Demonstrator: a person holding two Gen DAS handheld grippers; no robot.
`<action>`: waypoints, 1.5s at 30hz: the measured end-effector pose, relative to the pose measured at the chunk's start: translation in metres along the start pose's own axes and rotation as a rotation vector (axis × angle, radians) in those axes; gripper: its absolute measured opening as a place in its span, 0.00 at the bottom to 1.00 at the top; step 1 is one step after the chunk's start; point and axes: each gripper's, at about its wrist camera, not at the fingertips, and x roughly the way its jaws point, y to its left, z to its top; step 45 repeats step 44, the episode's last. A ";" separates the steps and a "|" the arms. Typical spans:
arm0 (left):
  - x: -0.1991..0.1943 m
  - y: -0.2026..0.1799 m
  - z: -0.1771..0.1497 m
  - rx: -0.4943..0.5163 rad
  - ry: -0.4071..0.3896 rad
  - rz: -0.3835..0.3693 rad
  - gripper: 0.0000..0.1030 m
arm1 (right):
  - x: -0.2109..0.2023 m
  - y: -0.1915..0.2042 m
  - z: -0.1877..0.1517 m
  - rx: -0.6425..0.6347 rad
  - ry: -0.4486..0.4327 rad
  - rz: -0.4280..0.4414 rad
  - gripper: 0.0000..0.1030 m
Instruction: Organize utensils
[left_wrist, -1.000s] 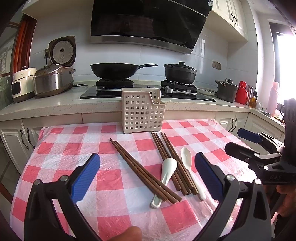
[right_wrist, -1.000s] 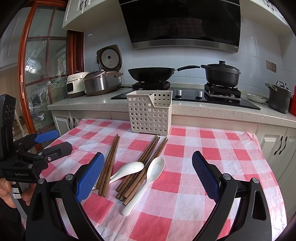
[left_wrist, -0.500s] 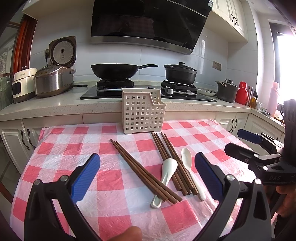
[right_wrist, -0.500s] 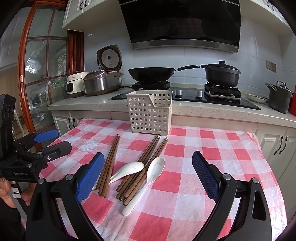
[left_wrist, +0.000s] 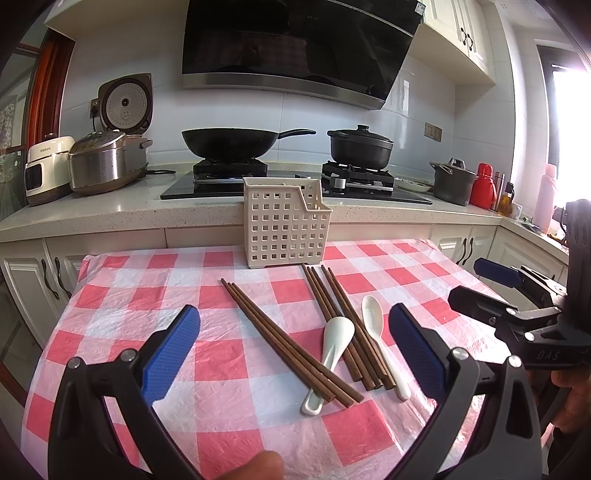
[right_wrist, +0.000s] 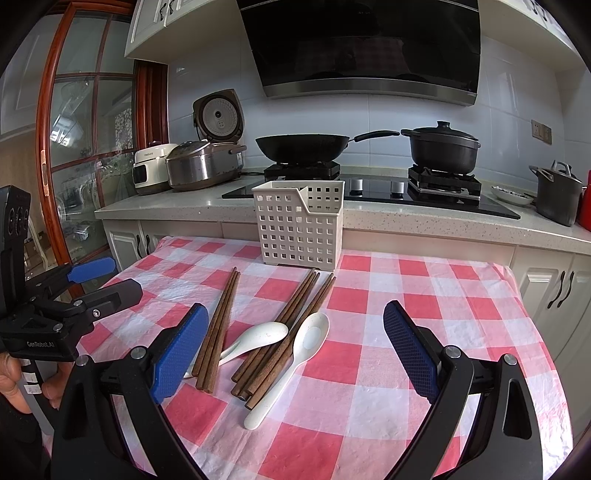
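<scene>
Left gripper (left_wrist: 293, 345): jaws wide apart, holding nothing, above the near edge of the checked cloth (left_wrist: 122, 295).
Right gripper (right_wrist: 291, 350): jaws wide apart, holding nothing, over the cloth's near right part.
Spoons: two white; one (left_wrist: 330, 356) lies across the left chopstick bundle's near end, the other (left_wrist: 384, 349) alongside the right bundle.
Chopsticks: left bundle (left_wrist: 284, 339) runs diagonally; right bundle (left_wrist: 343, 321) points toward the basket.
Basket (left_wrist: 284, 223): white, perforated, upright at the cloth's far edge, just beyond the chopstick tips.
Background: wok (left_wrist: 231, 142) and lidded pot (left_wrist: 360, 147) on the stove.
</scene>
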 end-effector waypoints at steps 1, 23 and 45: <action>0.000 0.000 0.000 0.001 0.000 -0.002 0.96 | 0.000 0.000 0.000 0.000 0.000 0.000 0.87; -0.006 0.002 0.003 -0.005 -0.012 0.012 0.96 | 0.001 0.000 -0.002 -0.002 0.005 0.002 0.87; -0.008 0.000 0.003 -0.008 -0.024 0.022 0.96 | 0.001 0.000 -0.004 -0.009 0.010 0.004 0.87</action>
